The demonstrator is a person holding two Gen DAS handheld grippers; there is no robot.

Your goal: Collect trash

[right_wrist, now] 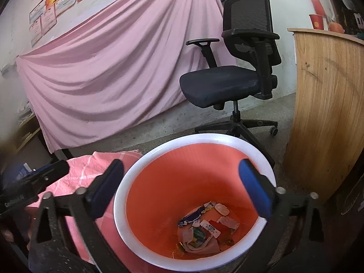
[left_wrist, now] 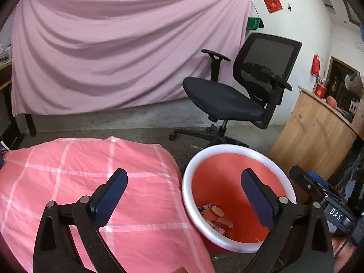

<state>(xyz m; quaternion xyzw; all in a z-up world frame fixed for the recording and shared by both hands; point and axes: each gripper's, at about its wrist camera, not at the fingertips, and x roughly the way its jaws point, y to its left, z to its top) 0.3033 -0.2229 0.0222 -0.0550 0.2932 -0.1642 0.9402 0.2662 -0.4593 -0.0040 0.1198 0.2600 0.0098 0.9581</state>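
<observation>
Both grippers empty above the bin

On the left, the pink checked cloth shows no litter; the left gripper straddles cloth and bin rim, jaws spread wide, holding nothing. To its right, the right gripper gapes empty over the orange bin, wrappers piled at its bottom. Collection looks nearly done.

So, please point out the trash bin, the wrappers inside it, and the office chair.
Trash bin (right_wrist: 136, 170): right wrist view, on its white rim.
Wrappers (right_wrist: 202, 229): right wrist view, on the pile at the bin's bottom.
Office chair (left_wrist: 223, 100): left wrist view, on the dark seat cushion.
</observation>
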